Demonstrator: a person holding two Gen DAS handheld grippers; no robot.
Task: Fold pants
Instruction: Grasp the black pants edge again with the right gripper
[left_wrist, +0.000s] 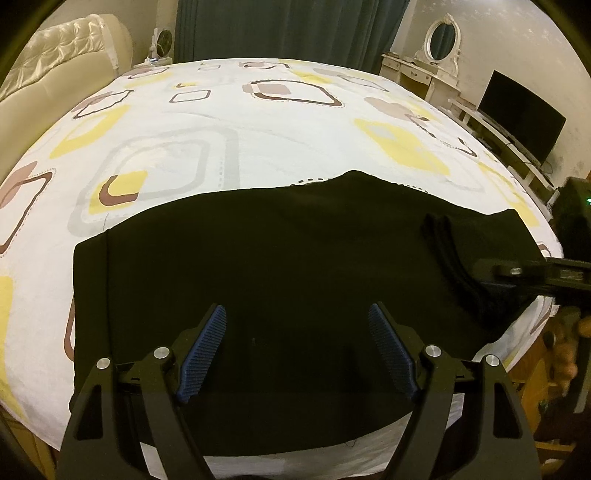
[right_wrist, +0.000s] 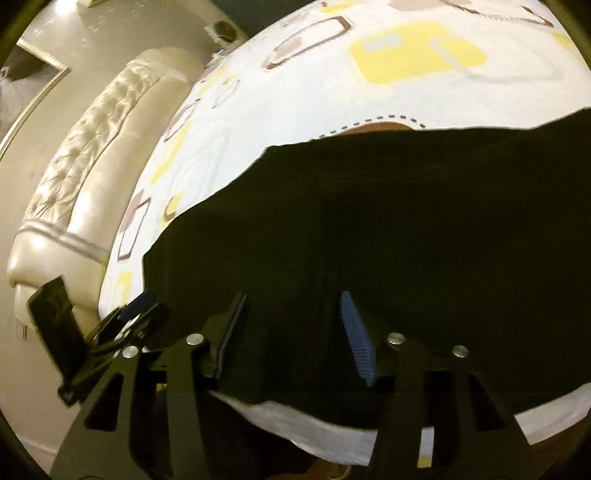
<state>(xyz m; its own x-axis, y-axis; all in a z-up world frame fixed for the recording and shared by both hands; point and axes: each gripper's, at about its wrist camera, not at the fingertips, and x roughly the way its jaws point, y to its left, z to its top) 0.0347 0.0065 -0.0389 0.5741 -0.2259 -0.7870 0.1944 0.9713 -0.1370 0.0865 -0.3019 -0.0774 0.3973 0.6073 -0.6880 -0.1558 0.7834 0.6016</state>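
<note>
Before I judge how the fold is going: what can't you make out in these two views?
- Black pants: seams and layers lost in dark fabric, both views.
- Near hem: covered by left gripper, and right gripper in its view.
- Right wrist view: motion-blurred.
- Vanity: items too small.

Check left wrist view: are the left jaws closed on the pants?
No. The left gripper jaws stand wide apart above the black pants, with no fabric between them.

Black pants (right_wrist: 369, 229) cut off at frame edge, right wrist view blurred.
</note>
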